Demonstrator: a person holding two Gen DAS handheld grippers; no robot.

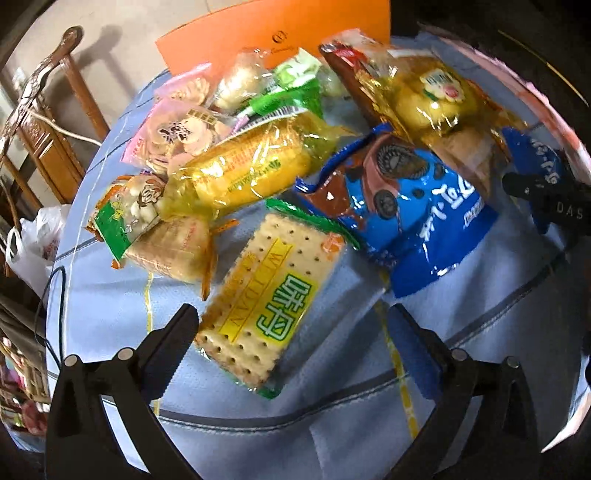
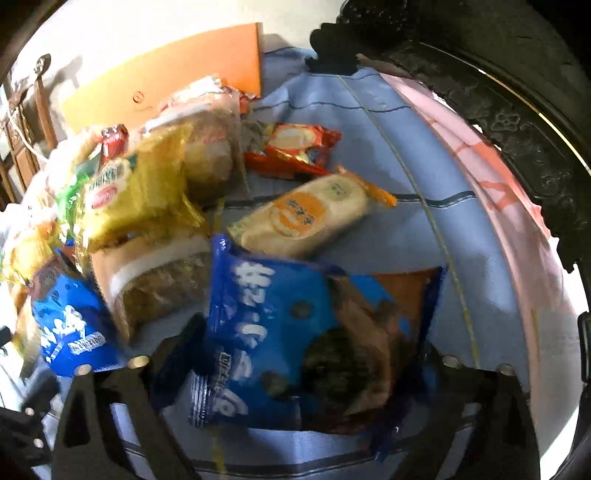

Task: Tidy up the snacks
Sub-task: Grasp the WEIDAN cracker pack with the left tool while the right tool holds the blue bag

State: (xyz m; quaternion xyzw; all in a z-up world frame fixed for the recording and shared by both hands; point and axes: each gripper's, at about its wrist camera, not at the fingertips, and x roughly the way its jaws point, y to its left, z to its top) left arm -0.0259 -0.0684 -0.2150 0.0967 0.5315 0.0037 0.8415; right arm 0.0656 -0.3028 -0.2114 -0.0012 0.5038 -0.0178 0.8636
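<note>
A pale blue cloth [image 1: 110, 314] with dark stripes and thin yellow lines covers the table and fills most of both views. An orange board [image 1: 280, 33] stands at the top centre of the left view, carved wooden furniture [image 1: 48, 140] runs down the upper left, and a white plastic bag [image 1: 37, 243] sits at the left edge.

The snacks lie heaped across the middle of the cloth. A blue cookie bag [image 1: 413, 221] lies right of centre, a yellow cake pack [image 1: 251, 166] left of it, and a cracker pack [image 1: 269, 306], cream with a green-yellow label, lies tilted at lower centre.

The left gripper [image 1: 291, 343] has its jaws wide apart on either side of the cracker pack's near end, not pressing it.

In the right view a second blue bag [image 2: 280, 332] lies between the right gripper's [image 2: 306, 350] parted jaws; whether the pads touch it I cannot tell.
</note>
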